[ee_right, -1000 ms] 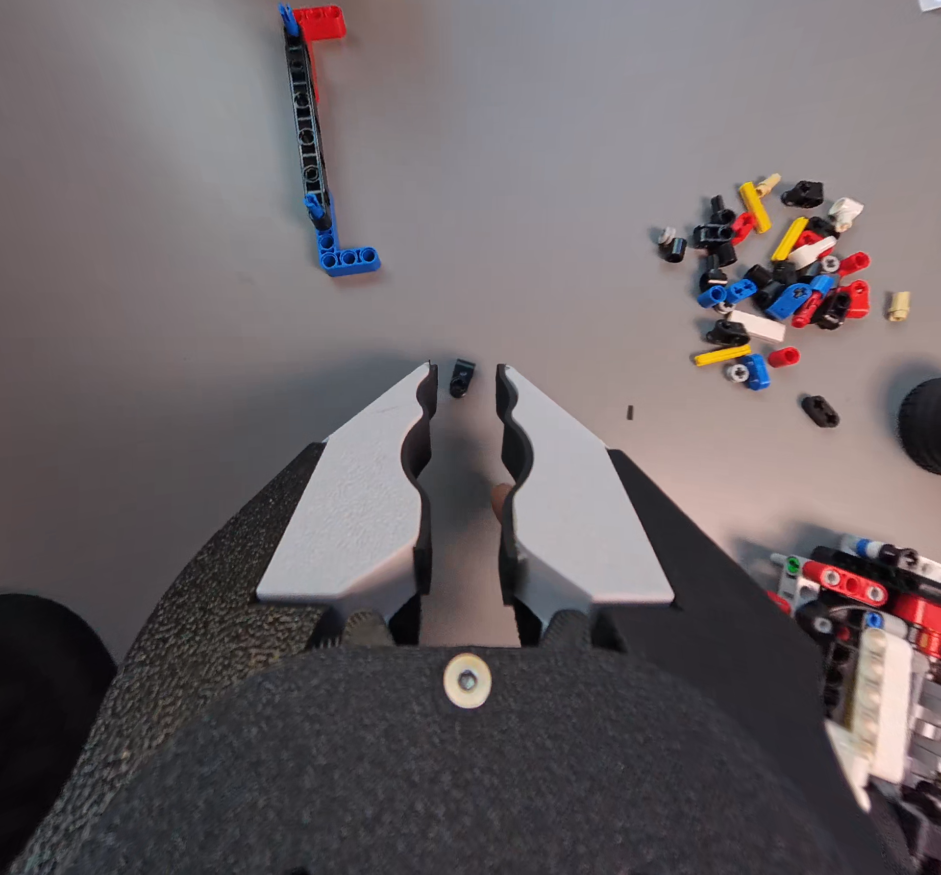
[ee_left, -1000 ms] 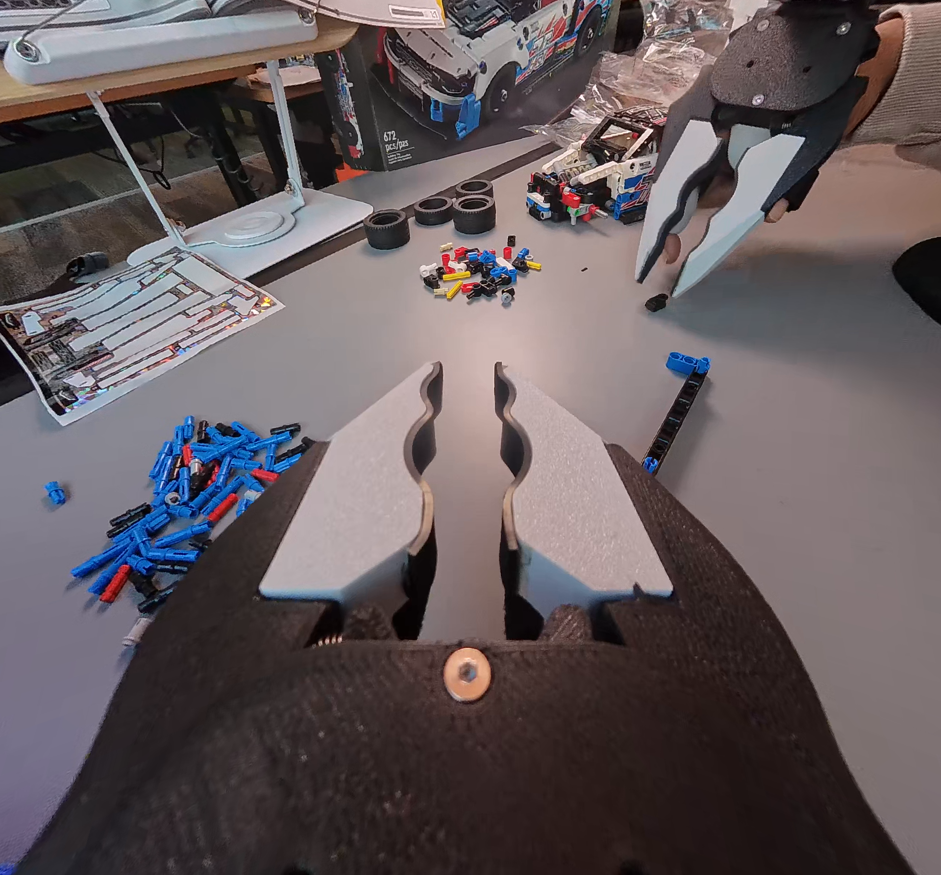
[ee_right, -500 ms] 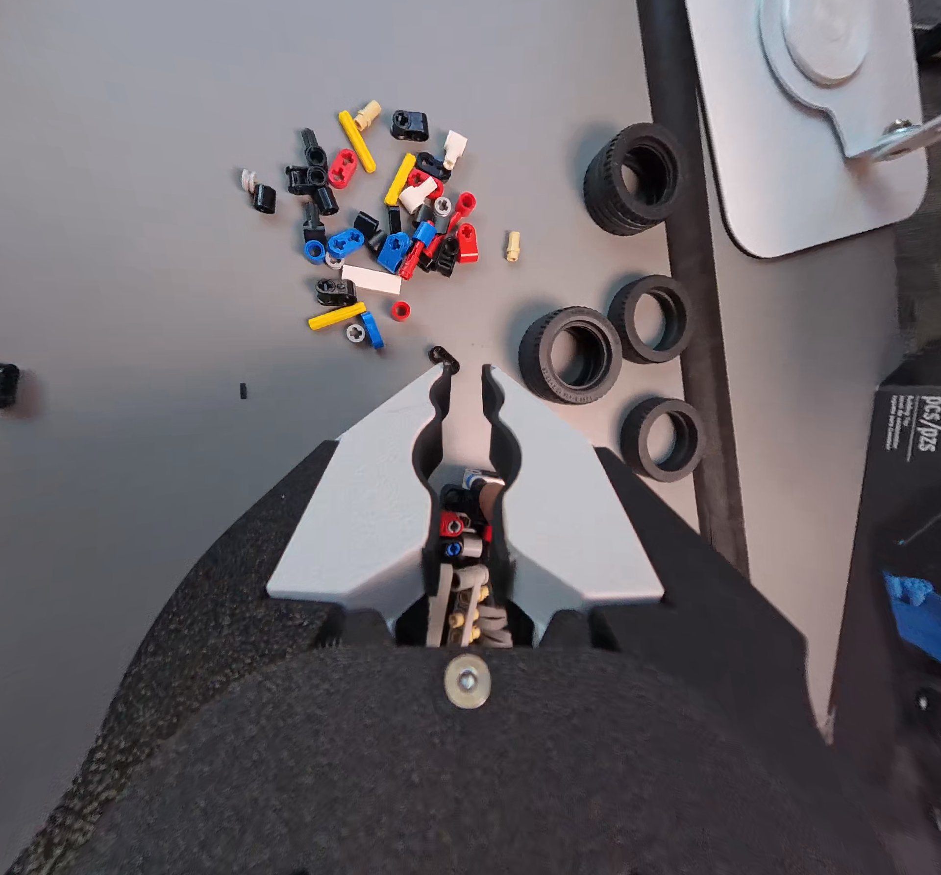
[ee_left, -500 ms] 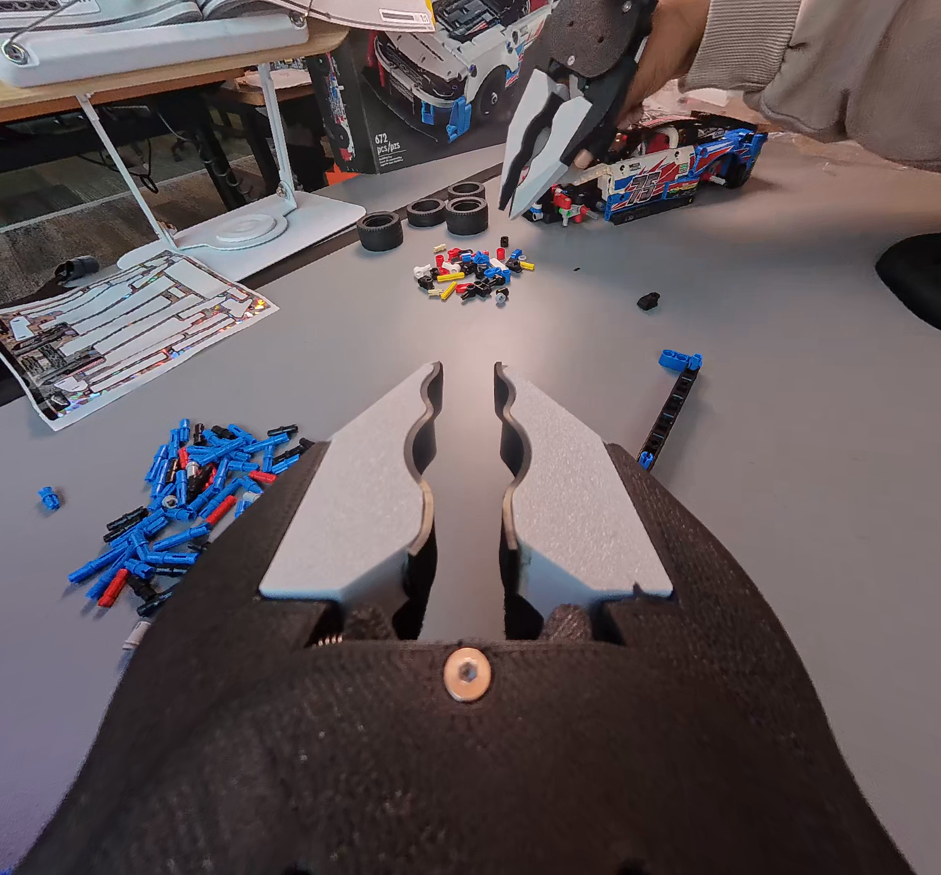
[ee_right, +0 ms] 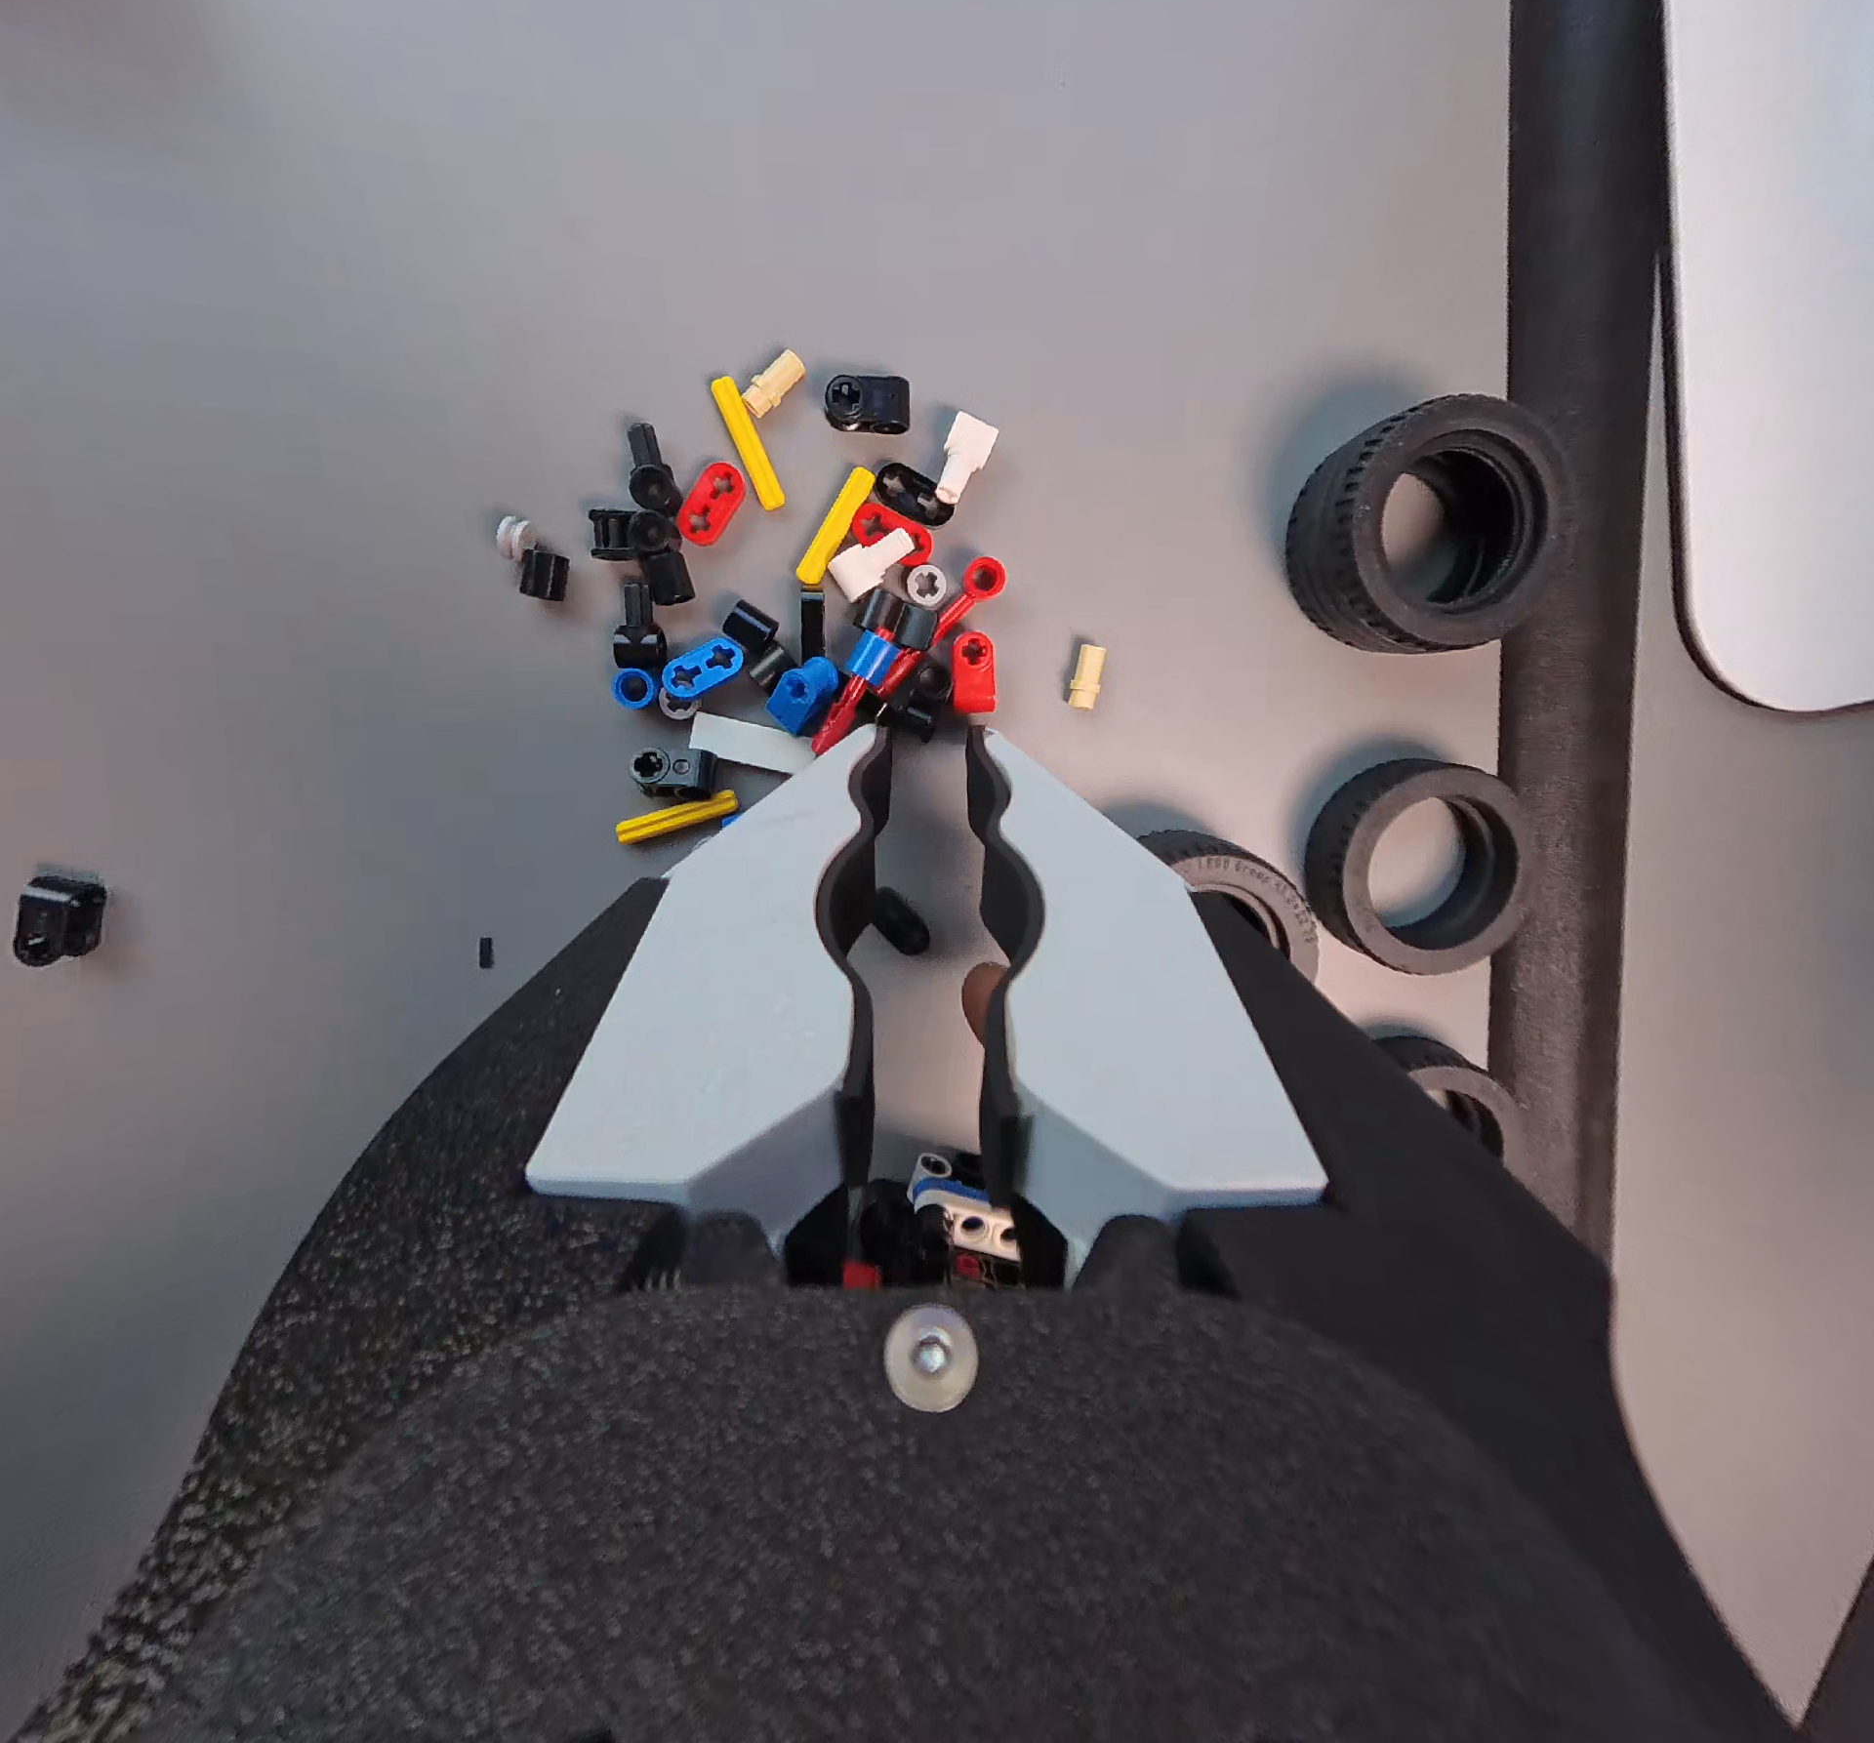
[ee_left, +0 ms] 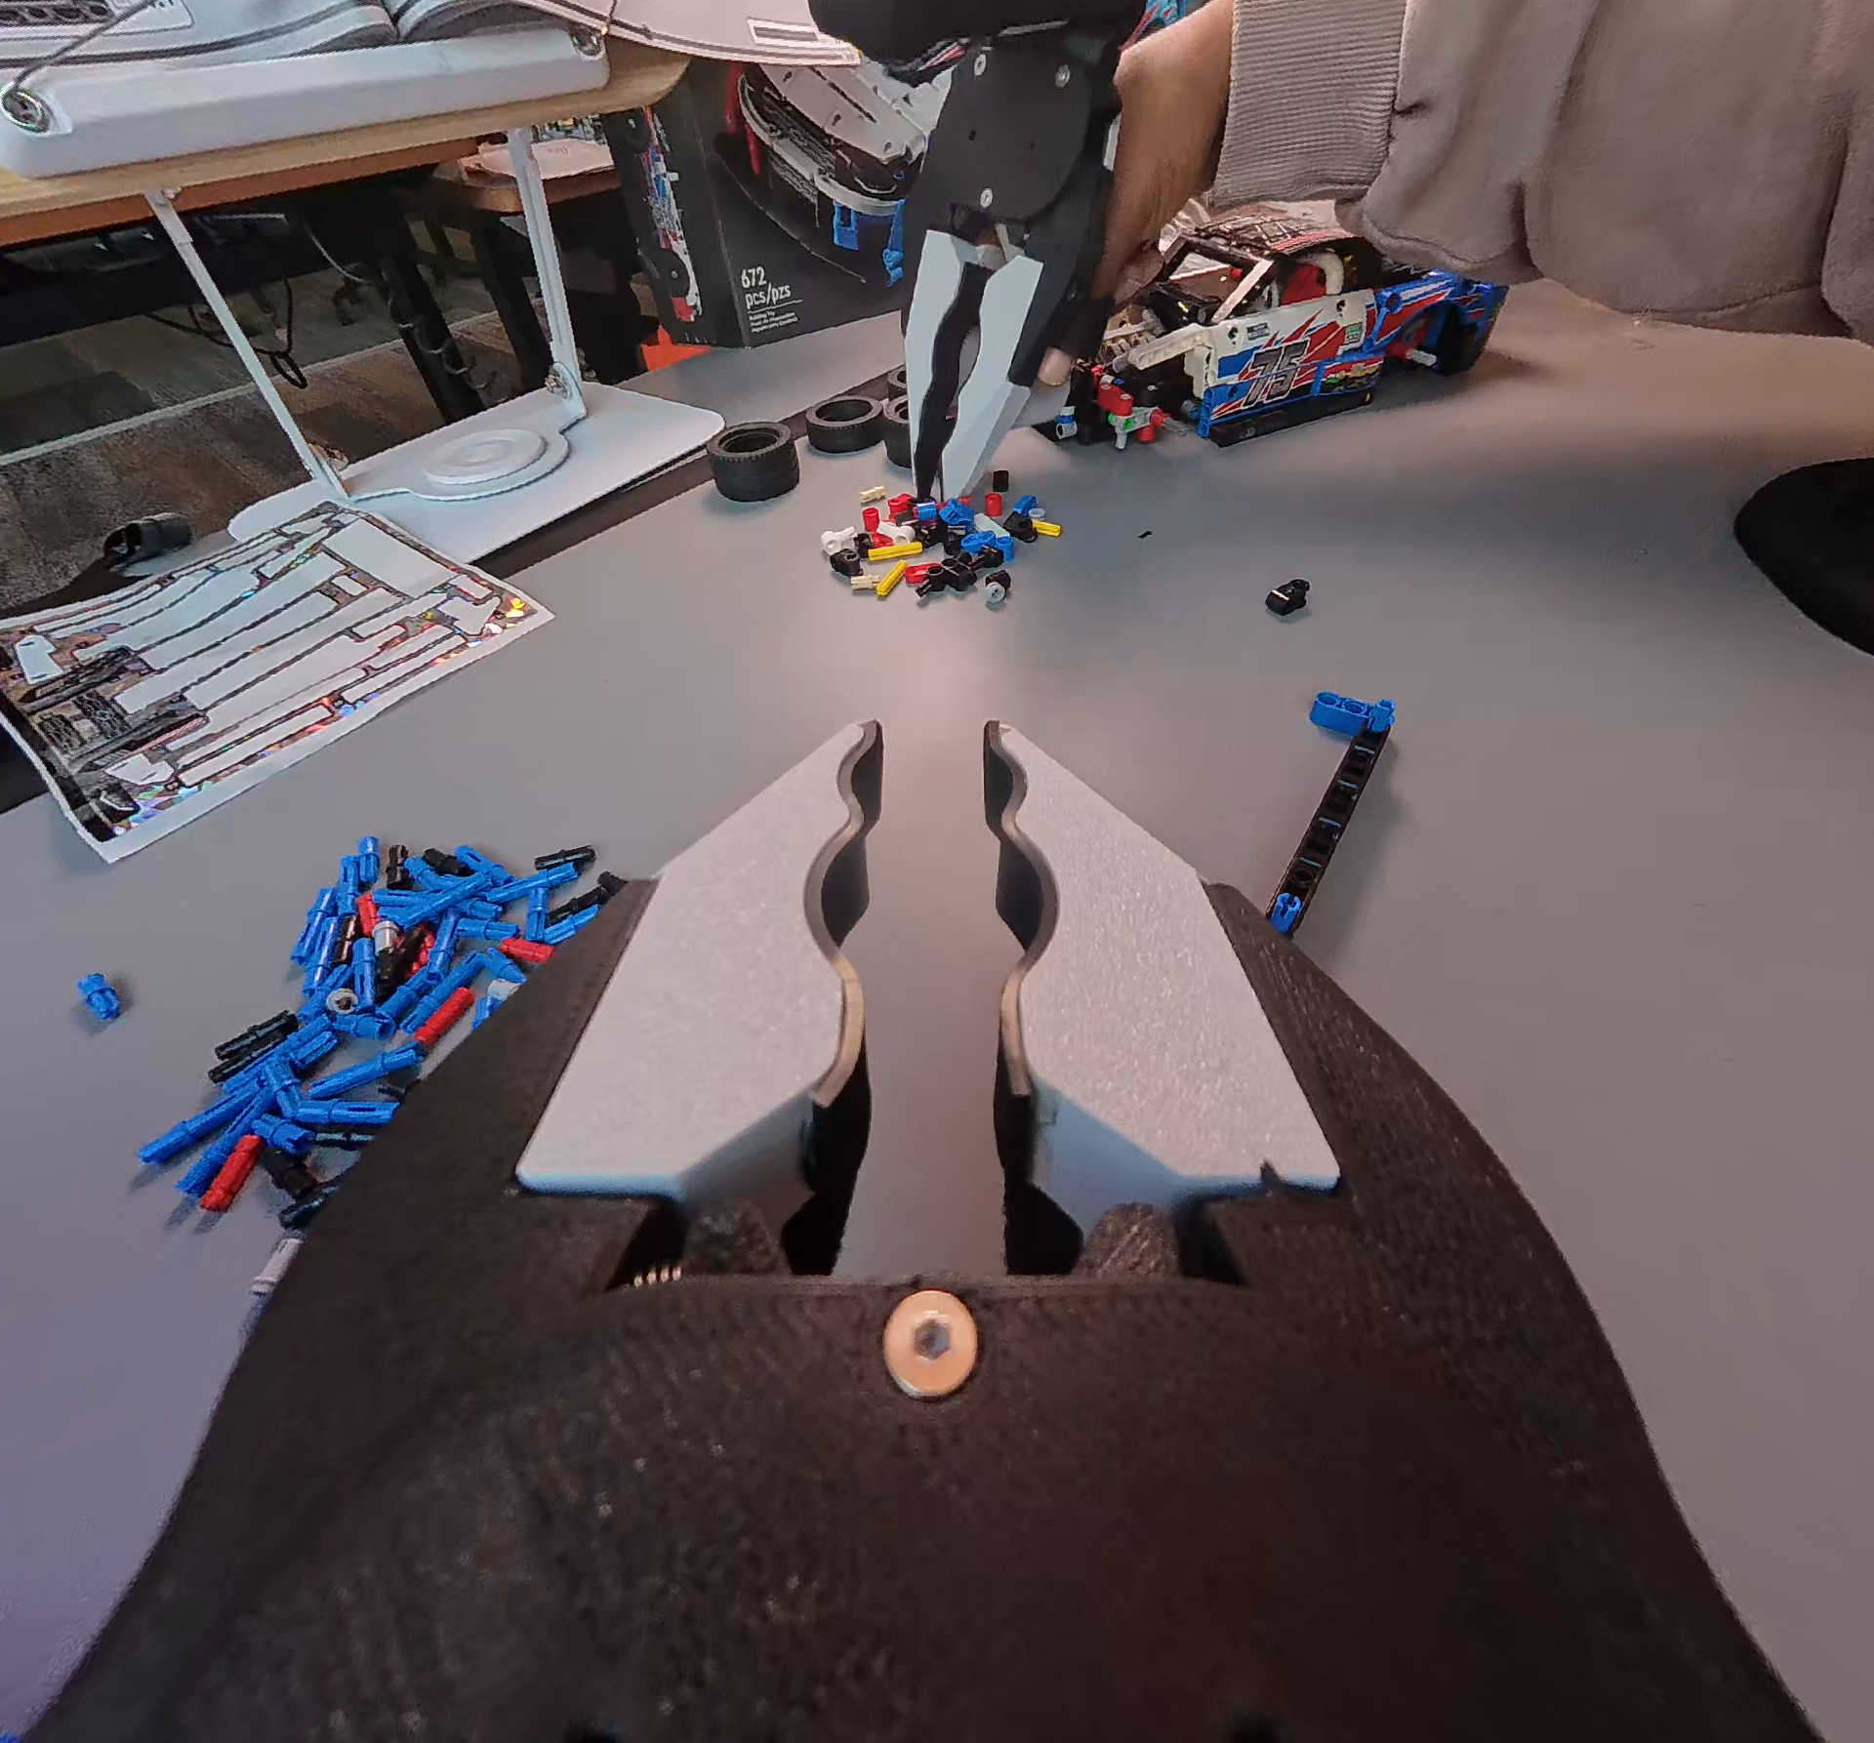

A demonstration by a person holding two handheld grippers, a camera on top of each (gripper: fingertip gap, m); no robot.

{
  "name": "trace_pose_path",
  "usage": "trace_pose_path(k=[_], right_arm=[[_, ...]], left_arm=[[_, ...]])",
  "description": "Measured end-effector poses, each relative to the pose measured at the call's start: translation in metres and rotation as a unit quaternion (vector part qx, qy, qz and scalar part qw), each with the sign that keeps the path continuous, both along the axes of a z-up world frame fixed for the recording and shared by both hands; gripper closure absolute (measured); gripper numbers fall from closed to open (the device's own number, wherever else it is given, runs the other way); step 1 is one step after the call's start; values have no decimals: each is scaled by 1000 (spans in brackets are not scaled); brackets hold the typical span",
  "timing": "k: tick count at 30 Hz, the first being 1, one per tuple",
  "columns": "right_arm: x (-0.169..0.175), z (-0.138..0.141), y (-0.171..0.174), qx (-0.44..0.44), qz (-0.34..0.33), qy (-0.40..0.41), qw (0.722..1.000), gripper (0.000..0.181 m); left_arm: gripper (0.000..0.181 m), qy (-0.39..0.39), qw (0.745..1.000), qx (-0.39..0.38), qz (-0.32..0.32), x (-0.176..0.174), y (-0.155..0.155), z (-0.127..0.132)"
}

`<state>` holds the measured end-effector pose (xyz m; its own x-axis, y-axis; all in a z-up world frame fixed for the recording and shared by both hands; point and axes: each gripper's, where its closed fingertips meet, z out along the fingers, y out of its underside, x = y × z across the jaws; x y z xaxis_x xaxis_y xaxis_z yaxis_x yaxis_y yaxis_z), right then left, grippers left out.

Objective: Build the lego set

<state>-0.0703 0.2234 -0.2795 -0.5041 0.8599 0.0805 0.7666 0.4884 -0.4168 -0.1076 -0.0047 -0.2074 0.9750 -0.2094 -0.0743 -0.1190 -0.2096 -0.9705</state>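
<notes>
My right gripper (ee_right: 928, 736) is open, tips down at the near edge of a pile of small mixed-colour pieces (ee_right: 801, 579); it also shows in the left wrist view (ee_left: 943, 478) over the same pile (ee_left: 938, 544). A small black piece (ee_right: 901, 919) lies on the table between its fingers. My left gripper (ee_left: 933, 731) is open and empty, low over the grey table. A black beam with blue ends (ee_left: 1334, 807) lies to its right. A part-built race car (ee_left: 1288, 346) stands at the back.
A heap of blue, black and red pins (ee_left: 355, 995) lies left of my left gripper. A sticker sheet (ee_left: 233, 660), a white stand base (ee_left: 507, 457), black tyres (ee_right: 1430, 523) and the set's box (ee_left: 771, 204) sit behind. A lone black piece (ee_left: 1288, 595) lies apart. The left gripper's tips are roughly 25 centimeters from the right gripper's.
My right gripper swung from the lone black piece over to the small-parts pile and dropped toward it. My left gripper has stayed in place.
</notes>
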Motion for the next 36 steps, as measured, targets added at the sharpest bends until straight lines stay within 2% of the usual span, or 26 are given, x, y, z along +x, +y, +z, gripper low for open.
trace_pose_path(k=[9,12,17,29,34,36], right_arm=[[-5,-1,3,-24,-15,7,1000,181],[-6,3,3,-30,-19,13,999,181],[-5,-2,0,-38,-27,-6,999,170],[-11,-1,-6,-76,-55,-5,996,166],[-13,0,-3,-65,-58,5,996,173],[-9,11,-4,-60,-46,21,997,173]], left_arm=[[162,-2,1000,-2,-5,1,0,-1],[162,-3,1000,-3,-4,1,0,-1],[163,0,1000,-5,-5,1,0,-2],[163,2,1000,-5,-5,1,0,-2],[163,3,1000,-5,-4,1,0,-3],[163,4,1000,-6,-3,0,0,-3]])
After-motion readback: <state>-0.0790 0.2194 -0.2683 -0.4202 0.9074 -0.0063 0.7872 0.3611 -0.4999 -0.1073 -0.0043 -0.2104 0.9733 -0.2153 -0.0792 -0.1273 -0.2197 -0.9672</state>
